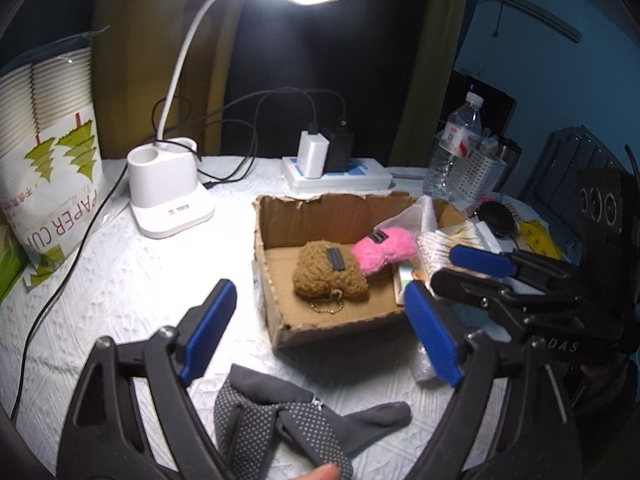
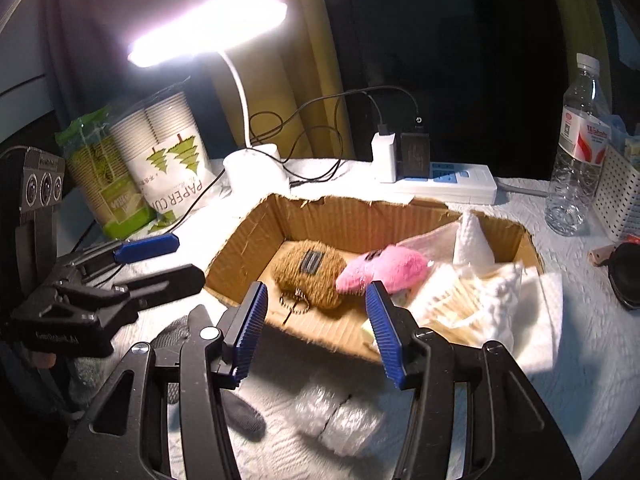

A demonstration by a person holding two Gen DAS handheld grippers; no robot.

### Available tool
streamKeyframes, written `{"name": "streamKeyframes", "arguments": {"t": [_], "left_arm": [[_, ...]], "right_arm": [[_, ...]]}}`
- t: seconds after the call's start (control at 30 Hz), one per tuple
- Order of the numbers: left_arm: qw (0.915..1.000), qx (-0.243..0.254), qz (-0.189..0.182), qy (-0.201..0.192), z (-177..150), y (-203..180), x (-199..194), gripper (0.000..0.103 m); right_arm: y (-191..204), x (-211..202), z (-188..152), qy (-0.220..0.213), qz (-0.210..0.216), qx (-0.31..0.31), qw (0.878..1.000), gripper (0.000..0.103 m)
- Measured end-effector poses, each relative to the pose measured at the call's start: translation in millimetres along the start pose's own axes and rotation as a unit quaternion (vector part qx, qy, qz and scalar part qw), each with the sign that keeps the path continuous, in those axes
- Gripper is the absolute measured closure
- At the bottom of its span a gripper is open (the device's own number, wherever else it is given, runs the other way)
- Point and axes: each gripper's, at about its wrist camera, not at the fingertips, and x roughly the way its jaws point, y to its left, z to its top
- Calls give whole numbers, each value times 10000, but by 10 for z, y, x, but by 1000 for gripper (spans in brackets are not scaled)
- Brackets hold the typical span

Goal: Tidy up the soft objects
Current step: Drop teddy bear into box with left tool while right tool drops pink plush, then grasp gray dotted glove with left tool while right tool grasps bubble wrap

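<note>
A cardboard box [image 1: 280, 216] [image 2: 248, 236] on the white table holds a brown fuzzy plush [image 1: 326, 272] [image 2: 310, 276] with a bead chain and a pink plush [image 1: 386, 250] [image 2: 384, 266]. A grey dotted glove [image 1: 288, 428] lies on the table in front of the box, under my left gripper [image 1: 324, 336], which is open and empty. It also shows at the left of the right wrist view [image 2: 160, 258]. My right gripper [image 2: 316, 332] is open and empty over the box's near wall. It shows at the right of the left wrist view [image 1: 460, 268].
A lit desk lamp [image 1: 168, 192] stands behind the box. Paper cup packs [image 1: 48, 152] are at the left. A power strip with chargers [image 1: 336, 168], a water bottle [image 1: 452, 148] and a white basket [image 2: 620, 192] are at the back. Cotton swabs [image 2: 460, 300] and a bubble-wrap piece [image 2: 340, 416] lie nearby.
</note>
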Motion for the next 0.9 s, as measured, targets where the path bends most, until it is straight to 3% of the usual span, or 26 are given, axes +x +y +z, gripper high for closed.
{"name": "streamKeyframes", "arguments": {"t": [0.43,0.73,0.9], "left_arm": [[9999,-23,40,100,-309,-36,-138,16],[9986,-32,140,510,-587,-5,-13,15],[9969,-81,216,752,-697,40,105,15]], "right_arm": [[83,-190,-281,119,-192,31,9997,49],[29,-114,-487,338,-299,156,9989,49],[-57,-21,-579,505,-381,266,9976,41]]}}
